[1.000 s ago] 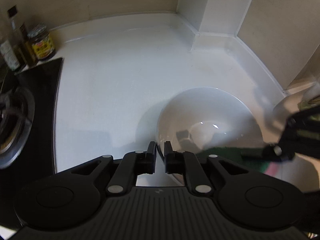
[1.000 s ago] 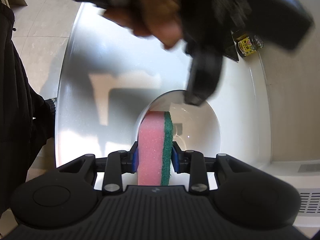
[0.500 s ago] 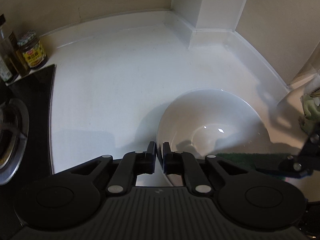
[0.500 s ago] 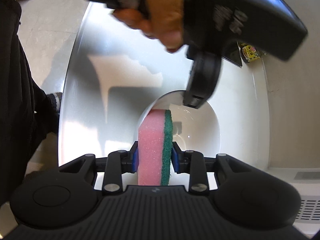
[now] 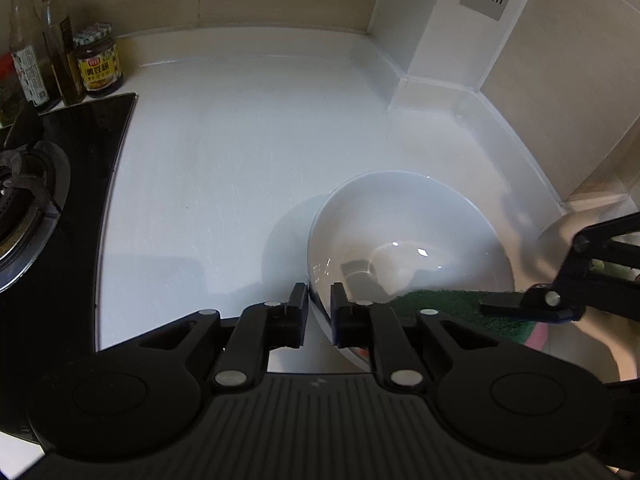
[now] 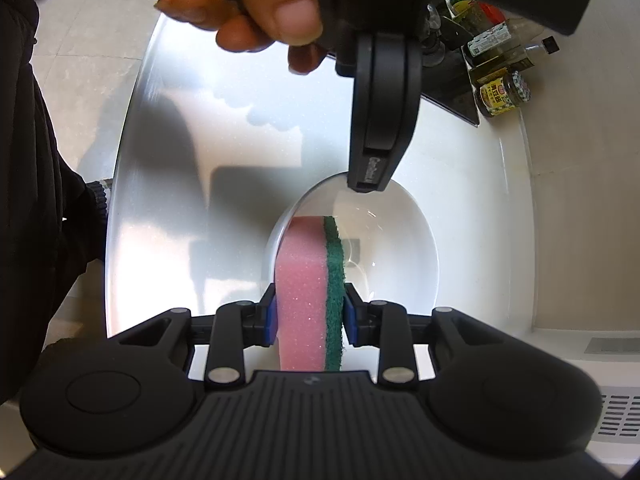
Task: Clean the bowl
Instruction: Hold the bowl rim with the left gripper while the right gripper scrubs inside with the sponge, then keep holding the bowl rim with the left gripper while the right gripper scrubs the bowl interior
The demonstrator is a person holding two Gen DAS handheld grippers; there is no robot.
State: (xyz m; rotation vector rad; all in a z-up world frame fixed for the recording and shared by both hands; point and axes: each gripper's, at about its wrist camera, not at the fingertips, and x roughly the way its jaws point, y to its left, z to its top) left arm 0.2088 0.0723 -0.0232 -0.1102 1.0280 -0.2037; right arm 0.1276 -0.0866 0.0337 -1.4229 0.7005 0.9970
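Observation:
A white bowl stands on the white counter; it also shows in the right wrist view. My left gripper is shut on the bowl's near rim, one finger inside and one outside. My right gripper is shut on a pink sponge with a green scouring side. The sponge reaches over the bowl's edge and points into it; it shows at the bowl's right rim in the left wrist view. The left gripper shows from above at the bowl's far rim.
A black hob with a burner lies to the left. A sauce jar and bottles stand at the back left wall. Tiled walls and a boxed-in corner close the back and right. The counter's front edge borders the floor.
The left gripper has kept its hold on the rim and swung, so the hob and jars show further right. The sponge has moved further over the bowl.

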